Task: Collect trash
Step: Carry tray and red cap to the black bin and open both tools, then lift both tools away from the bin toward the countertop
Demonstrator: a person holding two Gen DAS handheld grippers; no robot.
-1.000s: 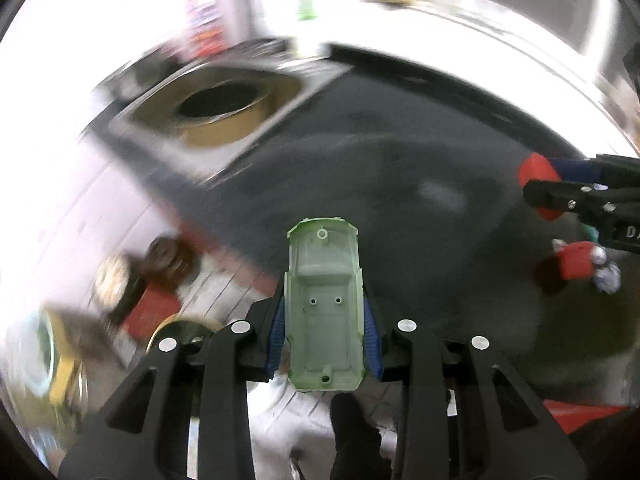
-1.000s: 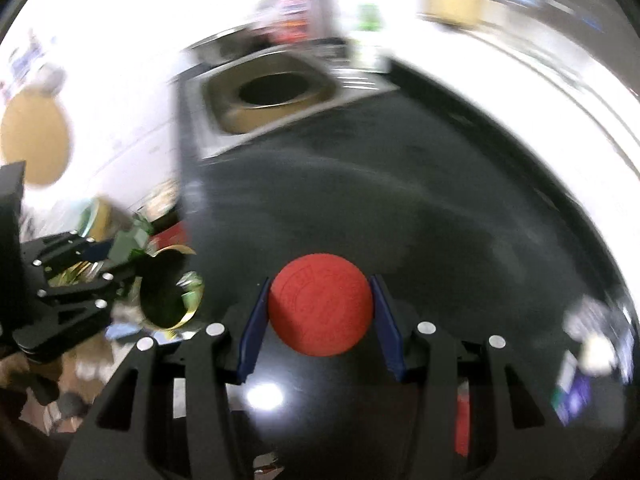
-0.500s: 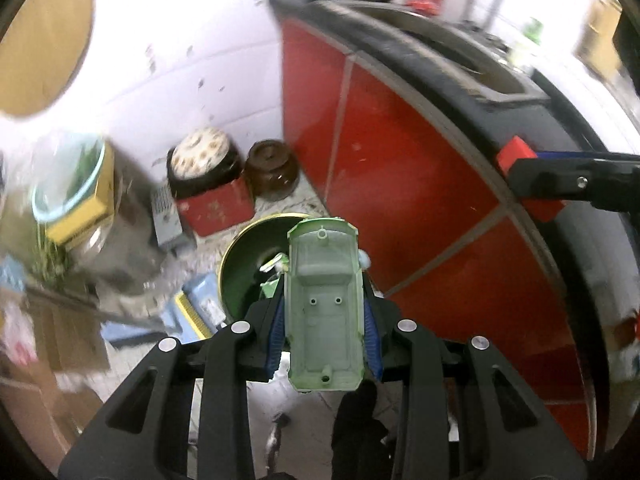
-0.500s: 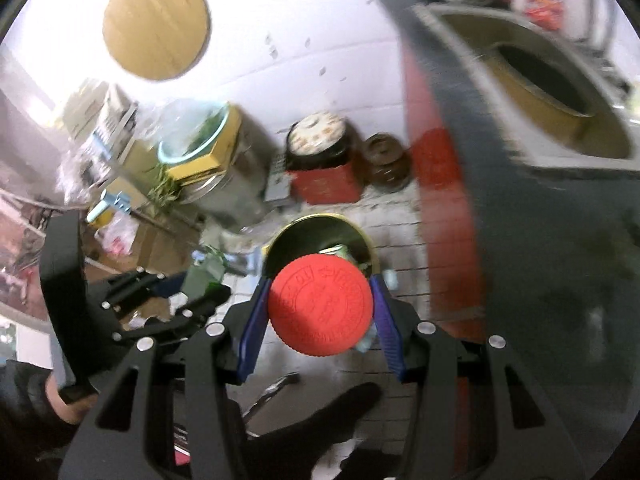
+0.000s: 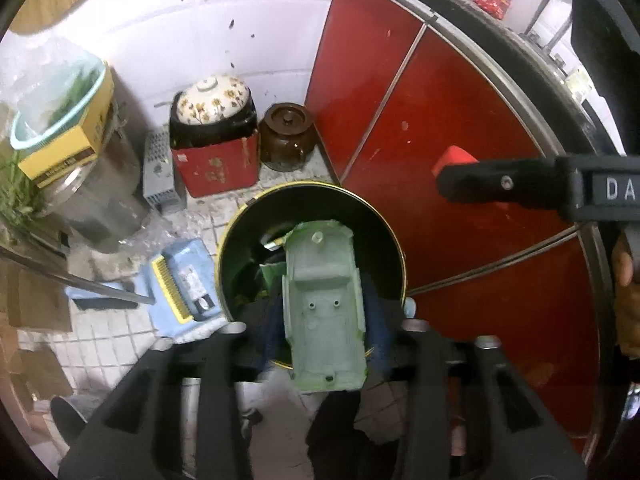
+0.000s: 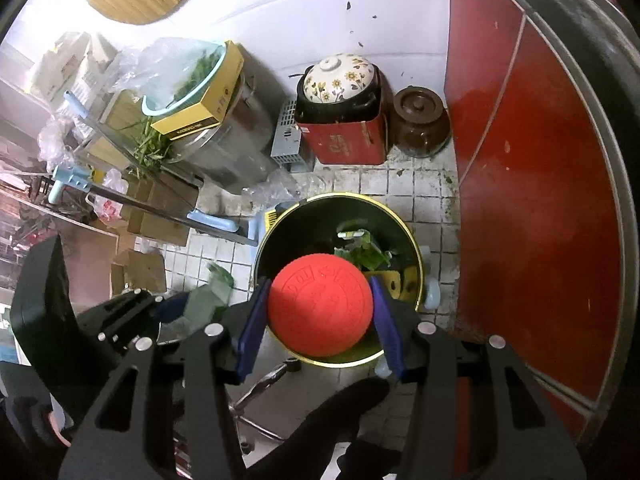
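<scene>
Left tool (image 5: 325,320) clamps a pale green toy-car shell (image 5: 324,312) between its blue pads, held over the open trash bin (image 5: 394,240). Right tool (image 6: 320,312) grips a round red lid (image 6: 320,305), flat face to the camera, also above the bin. Bin is black inside with a yellow rim, stands on the tiled floor (image 6: 400,188) just beside the red cabinet front (image 5: 460,128); green scraps (image 6: 364,254) lie in it. Against the wall: floral-lidded pot (image 6: 340,80) on a red box (image 6: 344,140), brown jar (image 6: 420,124) beside it.
</scene>
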